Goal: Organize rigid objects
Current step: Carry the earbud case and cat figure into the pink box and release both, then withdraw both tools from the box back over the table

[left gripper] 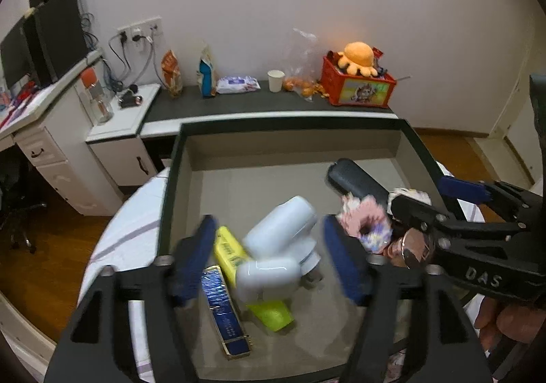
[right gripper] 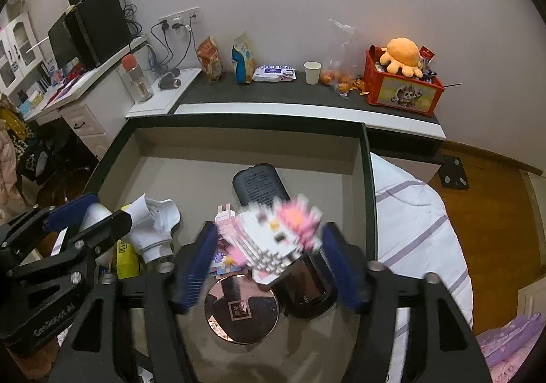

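Low in the left wrist view the left gripper is held wide around a white hair dryer, nothing pressed, while the right gripper is spread wide beside a pink block figure, both lying inside the grey box behind

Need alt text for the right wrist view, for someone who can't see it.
The right gripper hangs open over a grey tray, its blue fingers either side of a pink and white block figure. Below the figure lie a round copper compact and a black remote; the left gripper enters at left.
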Demonstrator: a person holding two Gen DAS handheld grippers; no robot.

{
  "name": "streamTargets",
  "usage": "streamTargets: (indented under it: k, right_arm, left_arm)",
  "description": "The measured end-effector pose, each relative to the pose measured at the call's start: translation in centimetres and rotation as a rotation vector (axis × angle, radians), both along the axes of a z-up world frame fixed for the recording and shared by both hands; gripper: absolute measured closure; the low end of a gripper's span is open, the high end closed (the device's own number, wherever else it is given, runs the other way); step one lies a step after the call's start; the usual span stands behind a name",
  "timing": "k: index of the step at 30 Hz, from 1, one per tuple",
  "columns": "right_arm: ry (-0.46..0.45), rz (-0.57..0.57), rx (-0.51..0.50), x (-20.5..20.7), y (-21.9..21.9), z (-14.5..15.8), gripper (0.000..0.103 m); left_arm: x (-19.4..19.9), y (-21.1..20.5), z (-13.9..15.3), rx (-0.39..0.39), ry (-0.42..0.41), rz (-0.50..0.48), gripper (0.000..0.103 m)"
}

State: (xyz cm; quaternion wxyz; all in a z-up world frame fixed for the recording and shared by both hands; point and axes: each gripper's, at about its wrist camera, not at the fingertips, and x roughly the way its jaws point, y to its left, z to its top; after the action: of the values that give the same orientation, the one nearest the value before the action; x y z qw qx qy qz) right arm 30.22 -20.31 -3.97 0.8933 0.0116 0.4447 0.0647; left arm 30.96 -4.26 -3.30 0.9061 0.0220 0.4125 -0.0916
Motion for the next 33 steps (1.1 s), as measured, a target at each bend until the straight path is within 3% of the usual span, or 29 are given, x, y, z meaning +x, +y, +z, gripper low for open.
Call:
streamTargets:
  k: [3,6,13,20,28,30,33]
  right_arm:
    - [-0.004,0.003,-0.013,-0.2,0.3,0.4,0.023]
    - [-0.016,-0.003,-0.013,-0.7,0.3,0.9,0.023]
    - [-0.059,-0.015,-0.004,-3.0,0.4,2.8,0.022]
    - [-0.11,-0.023,-0.002,-7.8,0.3,5.3,0.022]
    - [-0.152,-0.038,-0.001,-12.7,-0.4,6.8,0.013]
    - [-0.162,-0.043,0.002,-13.8,-0.6,7.1,0.0]
    - [-0.174,-0.042,0.011,-15.1,-0.8,7.3,0.0]
  left_arm:
    - [-0.3,0.4,0.6,0.002,-0.014,0.015,0.011]
    - [-0.7,0.7,1.0,0.003,-0.011,0.024,0.006]
    - [-3.1,1.6,2.9,0.003,-0.042,0.054,0.004]
    - [-7.1,2.9,5.5,-0.026,-0.097,0.079,0.0]
    - [-11.8,3.9,6.4,-0.036,-0.117,0.086,0.0]
    - [-12.8,4.1,6.4,-0.031,-0.119,0.09,0.0]
    - [-13.8,4.3,6.4,-0.029,-0.121,0.095,0.0]
